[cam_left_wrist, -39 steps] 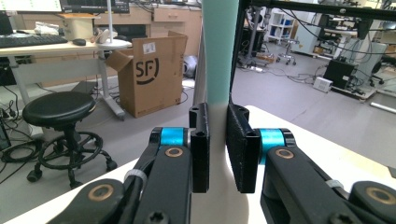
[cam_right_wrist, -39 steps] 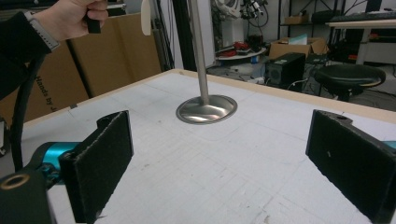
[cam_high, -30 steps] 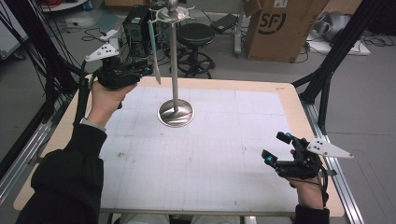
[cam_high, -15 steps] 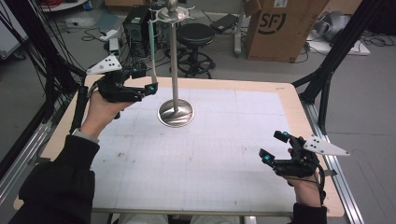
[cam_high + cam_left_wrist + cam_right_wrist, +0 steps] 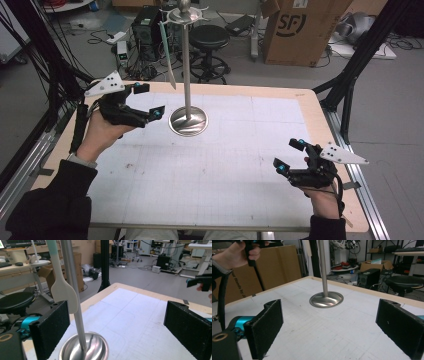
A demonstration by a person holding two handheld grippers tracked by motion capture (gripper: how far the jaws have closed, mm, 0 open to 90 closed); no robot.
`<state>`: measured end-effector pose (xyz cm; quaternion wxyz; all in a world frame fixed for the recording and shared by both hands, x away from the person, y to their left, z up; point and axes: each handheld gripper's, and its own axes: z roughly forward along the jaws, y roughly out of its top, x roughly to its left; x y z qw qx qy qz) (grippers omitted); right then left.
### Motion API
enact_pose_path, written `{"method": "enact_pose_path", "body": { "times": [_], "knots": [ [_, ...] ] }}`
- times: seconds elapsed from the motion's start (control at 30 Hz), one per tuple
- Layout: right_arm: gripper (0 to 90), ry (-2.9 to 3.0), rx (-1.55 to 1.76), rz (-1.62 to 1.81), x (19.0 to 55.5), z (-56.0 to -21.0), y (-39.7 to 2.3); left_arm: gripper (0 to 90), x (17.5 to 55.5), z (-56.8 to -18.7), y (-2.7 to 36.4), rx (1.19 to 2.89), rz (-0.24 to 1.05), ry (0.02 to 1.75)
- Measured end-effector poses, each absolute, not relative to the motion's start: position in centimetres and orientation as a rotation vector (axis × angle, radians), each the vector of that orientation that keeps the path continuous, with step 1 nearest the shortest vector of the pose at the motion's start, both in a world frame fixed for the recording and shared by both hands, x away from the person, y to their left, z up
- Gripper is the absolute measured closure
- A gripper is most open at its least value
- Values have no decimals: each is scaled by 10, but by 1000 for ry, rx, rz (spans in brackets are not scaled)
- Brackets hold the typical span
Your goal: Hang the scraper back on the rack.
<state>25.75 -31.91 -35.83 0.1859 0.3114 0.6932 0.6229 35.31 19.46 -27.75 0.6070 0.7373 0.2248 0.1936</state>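
Left claw (image 5: 146, 100) opened, spatula (image 5: 168, 57) beyond

A table (image 5: 320, 120) with a wooden rim and a white gridded mat (image 5: 220, 175) stood in a workshop.
The mat covered nearly the whole tabletop, leaving a light wood border on every side. A polished metal stand (image 5: 188, 120) rested on the mat toward the far left, its round dished base flat on the grid and a thin upright pole rising from the centre. Small dark smudges marked the mat near the front left.
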Motion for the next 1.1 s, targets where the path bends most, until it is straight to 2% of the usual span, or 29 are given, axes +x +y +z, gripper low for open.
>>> {"method": "enact_pose_path", "body": {
  "times": [0.47,0.73,1.1],
  "knots": [
    [65,1971,860,1753,267,-359,-307,71,326,-332,220,1682,454,604],
    [65,1962,859,1761,272,-360,-305,77,306,-350,232,1671,446,672],
    [65,1975,866,1762,278,-366,-300,72,293,-365,254,1622,495,641]
  ]
}}
